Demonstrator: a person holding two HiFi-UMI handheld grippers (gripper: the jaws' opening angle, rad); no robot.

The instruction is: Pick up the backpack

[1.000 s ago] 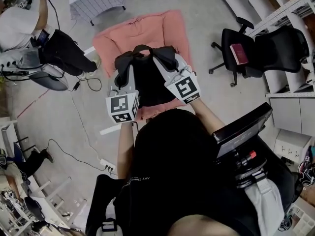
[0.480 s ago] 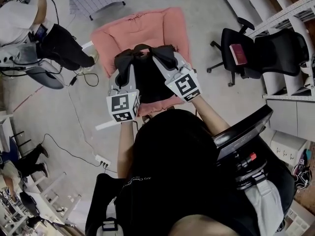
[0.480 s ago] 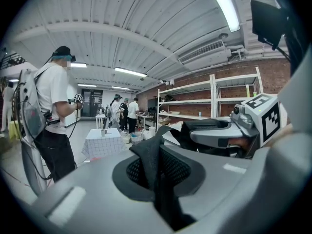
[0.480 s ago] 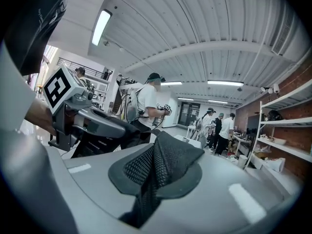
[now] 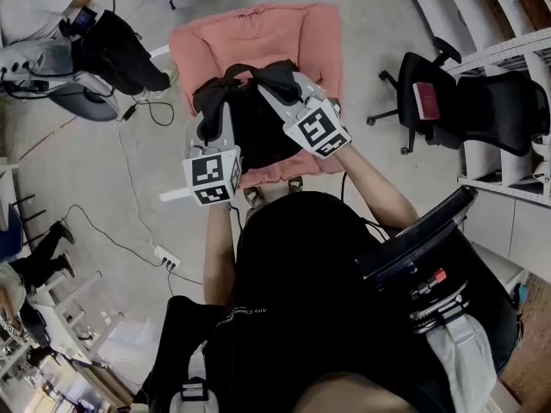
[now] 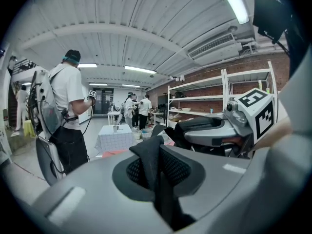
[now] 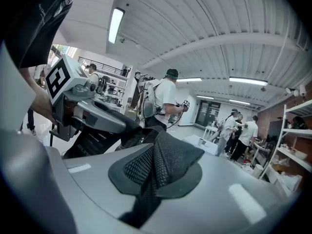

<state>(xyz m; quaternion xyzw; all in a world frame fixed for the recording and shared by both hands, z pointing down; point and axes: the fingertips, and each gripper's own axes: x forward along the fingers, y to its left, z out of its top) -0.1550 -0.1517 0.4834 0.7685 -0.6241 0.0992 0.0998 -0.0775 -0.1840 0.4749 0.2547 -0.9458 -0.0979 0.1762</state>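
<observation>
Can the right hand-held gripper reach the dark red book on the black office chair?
Probably not: the right hand-held gripper is shut on the black backpack's mesh strap; the dark red book lies well aside.

We can read no words or numbers. White lettering [image 5: 245, 313] on the person's black top [image 5: 297, 261] is too small for us; the marker cubes [image 5: 212, 175] [image 5: 317, 131] bear only black-and-white square patterns.

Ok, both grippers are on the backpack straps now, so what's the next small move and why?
Probably raise both grippers together, evenly. The left gripper and right gripper are each shut on a mesh shoulder strap, with the backpack between them over the pink cushion; whether it is clear of it I can't tell.
</observation>
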